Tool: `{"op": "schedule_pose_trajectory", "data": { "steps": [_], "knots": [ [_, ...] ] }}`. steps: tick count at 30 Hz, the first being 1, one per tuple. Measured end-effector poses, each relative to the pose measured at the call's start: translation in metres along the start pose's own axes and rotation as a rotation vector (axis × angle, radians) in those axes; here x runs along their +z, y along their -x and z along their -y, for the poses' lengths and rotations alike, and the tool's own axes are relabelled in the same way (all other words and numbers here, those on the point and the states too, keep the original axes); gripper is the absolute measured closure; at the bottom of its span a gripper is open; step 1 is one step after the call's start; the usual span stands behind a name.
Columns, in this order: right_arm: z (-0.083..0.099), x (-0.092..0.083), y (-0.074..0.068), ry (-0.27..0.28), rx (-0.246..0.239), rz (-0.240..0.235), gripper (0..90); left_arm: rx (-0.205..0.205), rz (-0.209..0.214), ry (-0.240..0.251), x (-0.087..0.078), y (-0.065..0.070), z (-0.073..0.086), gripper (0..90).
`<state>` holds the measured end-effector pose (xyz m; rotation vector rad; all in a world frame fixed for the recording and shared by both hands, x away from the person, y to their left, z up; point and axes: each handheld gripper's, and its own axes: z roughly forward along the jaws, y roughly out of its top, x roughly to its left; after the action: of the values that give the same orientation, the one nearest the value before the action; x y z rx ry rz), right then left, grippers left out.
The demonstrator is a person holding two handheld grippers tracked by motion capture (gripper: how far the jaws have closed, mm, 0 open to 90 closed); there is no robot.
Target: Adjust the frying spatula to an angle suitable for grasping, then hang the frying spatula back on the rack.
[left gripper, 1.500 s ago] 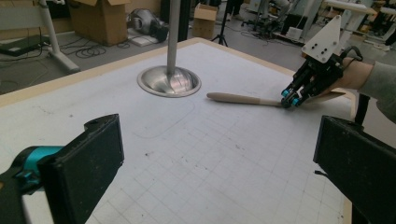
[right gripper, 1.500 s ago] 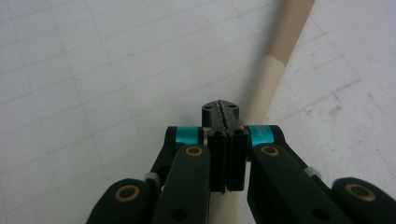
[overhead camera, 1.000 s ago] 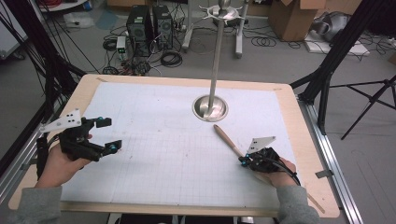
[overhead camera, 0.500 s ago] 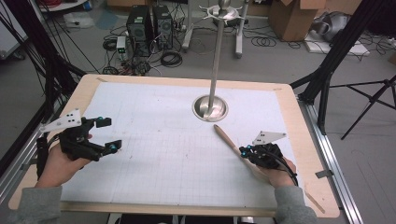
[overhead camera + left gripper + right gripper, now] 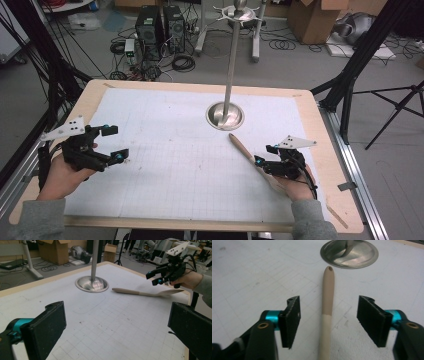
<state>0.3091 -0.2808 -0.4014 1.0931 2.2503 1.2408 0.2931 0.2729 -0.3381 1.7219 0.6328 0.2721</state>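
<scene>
Right gripper view looks down along my right tool (image 5: pixel 329 320): its two black jaws stand wide apart, having just been opening, and the spatula's (image 5: pixel 327 305) handle lies on the table between them with clear space on either side, touched by neither pad. The handle runs straight up the middle of the frame, its darker tan part ending in a small hole near the top. Just beyond that tip, at the upper right of the frame, sits the round metal base (image 5: pixel 362 255) of a stand.

High view puts my right tool (image 5: pixel 265 161) at the lower right of the frame, over the wide end of the spatula (image 5: pixel 245 150), which lies slantwise on the white gridded sheet (image 5: pixel 170 150) with its handle tip pointing up toward the metal base (image 5: pixel 225 116). A thin pole (image 5: pixel 232 60) rises upright from that base. My left tool (image 5: pixel 114 144) is at the lower left of the frame, well apart from the spatula, with its jaws spread and nothing between them.

Left gripper view shows those two wide jaws at the bottom corners, the bare gridded sheet between them, and the spatula (image 5: pixel 147 292) across the upper middle of the frame. The wooden table (image 5: pixel 320 130) edge frames the sheet.
</scene>
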Motion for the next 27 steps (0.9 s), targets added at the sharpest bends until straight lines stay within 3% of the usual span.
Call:
{"op": "schedule_pose_trajectory", "data": {
  "steps": [3,8,12,19,27],
  "knots": [
    [-0.001,0.0,0.002,0.026,0.016,-0.012,25.9,-0.001,-0.001,0.003,-0.002,0.0,0.001,2.2],
    [-0.002,0.002,0.003,0.034,0.012,-0.01,25.9,-0.002,-0.013,0.009,-0.007,0.002,0.001,2.1],
    [-0.001,0.005,0.004,0.005,-0.004,-0.008,25.9,-0.007,-0.019,0.009,-0.009,0.001,0.002,2.1],
    [0.001,0.009,0.004,-0.092,-0.032,0.007,26.0,-0.006,-0.024,0.007,-0.01,0.001,0.003,2.1],
    [0.002,0.011,0.004,-0.121,-0.033,0.0,25.8,-0.007,-0.021,0.001,-0.008,0.0,0.004,2.2]
  ]
}}
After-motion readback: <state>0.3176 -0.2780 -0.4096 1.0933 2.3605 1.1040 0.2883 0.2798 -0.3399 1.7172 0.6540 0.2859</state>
